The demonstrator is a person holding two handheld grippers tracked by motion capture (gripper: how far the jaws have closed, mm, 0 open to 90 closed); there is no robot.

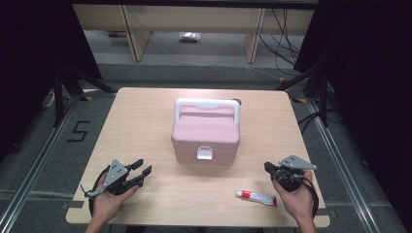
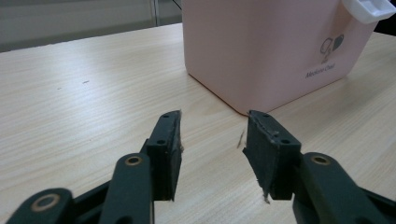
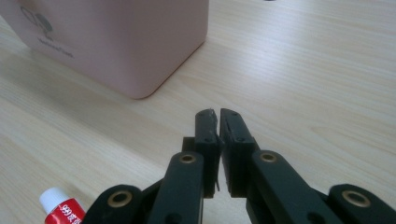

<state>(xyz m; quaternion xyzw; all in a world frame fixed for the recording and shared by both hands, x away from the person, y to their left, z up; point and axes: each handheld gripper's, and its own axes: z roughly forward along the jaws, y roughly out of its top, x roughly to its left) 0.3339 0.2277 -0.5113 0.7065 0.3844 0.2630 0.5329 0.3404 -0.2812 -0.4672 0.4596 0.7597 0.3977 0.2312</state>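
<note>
A pink box (image 1: 206, 136) with a white handle and white front latch stands closed at the middle of the table. A small white and red tube (image 1: 256, 197) lies near the front edge, just left of my right hand. My left gripper (image 1: 144, 169) rests at the front left, jaws open and empty, pointing toward the box (image 2: 266, 46). My right gripper (image 1: 268, 168) sits at the front right with its jaws closed together on nothing. In the right gripper view its pads (image 3: 217, 122) nearly touch, the box corner (image 3: 121, 42) lies ahead and the tube (image 3: 63, 210) shows at the lower left.
The light wooden table (image 1: 145, 121) has bare room on both sides of the box. Black curtains flank the scene. Wooden furniture legs and cables stand on the floor beyond the far edge.
</note>
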